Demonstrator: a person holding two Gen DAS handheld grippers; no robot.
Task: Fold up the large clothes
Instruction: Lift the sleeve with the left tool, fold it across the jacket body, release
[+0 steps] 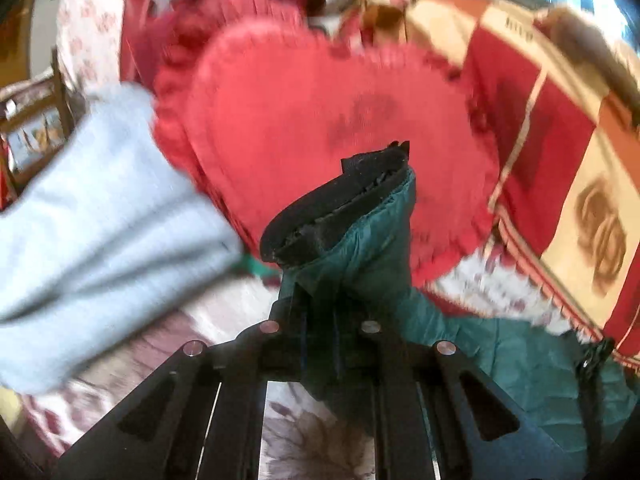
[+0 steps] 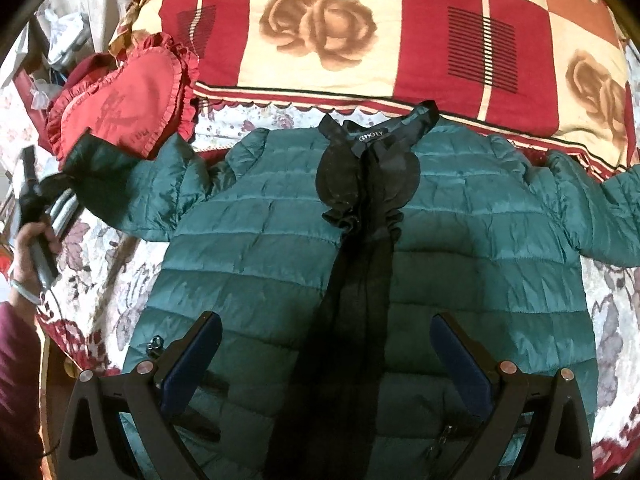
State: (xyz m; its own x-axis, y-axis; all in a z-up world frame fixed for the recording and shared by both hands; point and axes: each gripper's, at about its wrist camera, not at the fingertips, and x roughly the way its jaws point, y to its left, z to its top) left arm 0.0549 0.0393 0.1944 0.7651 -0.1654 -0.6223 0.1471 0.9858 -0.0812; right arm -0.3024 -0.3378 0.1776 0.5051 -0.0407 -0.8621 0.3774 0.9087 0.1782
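The sleeve fold looks under way: left of the heart cushion (image 2: pixel 120 108), the left gripper (image 1: pixel 340 216) is clamped tight on the black cuff (image 2: pixel 100 168) of the teal jacket (image 2: pixel 280 248), lifted off the bedspread (image 2: pixel 100 280). Right of the cushion, the jacket lies flat, front up, with the right gripper (image 2: pixel 326 352) wide open above its hem, holding nothing. Next, I judge, the cuff swings across the chest.

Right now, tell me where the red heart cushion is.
Right wrist view, upper left: the cushion lies beside the jacket's sleeve cuff, below the checked quilt.
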